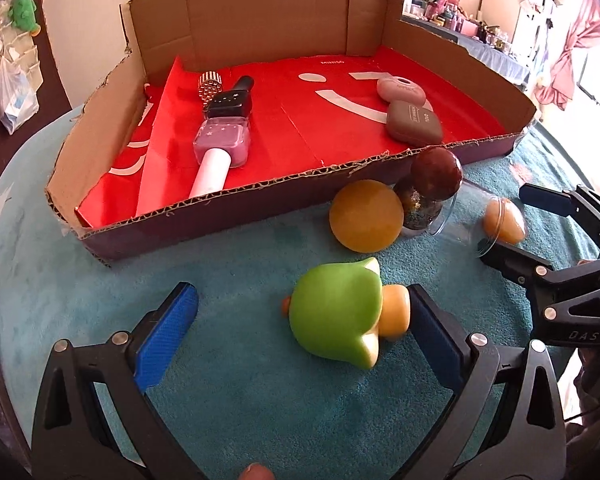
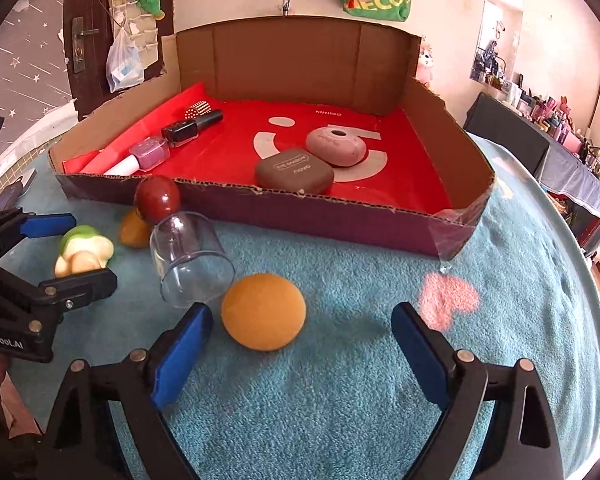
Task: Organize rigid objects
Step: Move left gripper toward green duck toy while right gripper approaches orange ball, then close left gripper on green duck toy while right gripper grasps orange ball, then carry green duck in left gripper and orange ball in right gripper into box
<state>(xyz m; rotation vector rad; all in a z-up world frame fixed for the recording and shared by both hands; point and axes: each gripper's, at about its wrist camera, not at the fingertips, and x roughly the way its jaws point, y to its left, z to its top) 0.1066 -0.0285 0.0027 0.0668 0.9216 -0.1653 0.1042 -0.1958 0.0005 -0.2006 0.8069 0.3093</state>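
A green toy (image 1: pixel 336 312) with orange feet lies on the teal mat between the fingers of my left gripper (image 1: pixel 300 300), which is open; the right finger is close beside the toy's orange foot and the left one stands well apart. My right gripper (image 2: pixel 302 316) is open around an orange ball (image 2: pixel 263 311), which lies nearer its left finger with neither pad touching. A second orange ball (image 1: pixel 366 216), a dark red ball (image 1: pixel 436 170) and a clear cup (image 2: pixel 190 264) on its side lie against the front wall of the cardboard box (image 2: pixel 300 216).
Inside the red-lined box lie a pink nail polish bottle (image 1: pixel 220 144), a black one (image 1: pixel 230 104), a sparkly cylinder (image 1: pixel 210 84), a brown compact (image 2: pixel 294 172) and a pink compact (image 2: pixel 336 146). A pink heart patch (image 2: pixel 448 300) marks the mat at the right.
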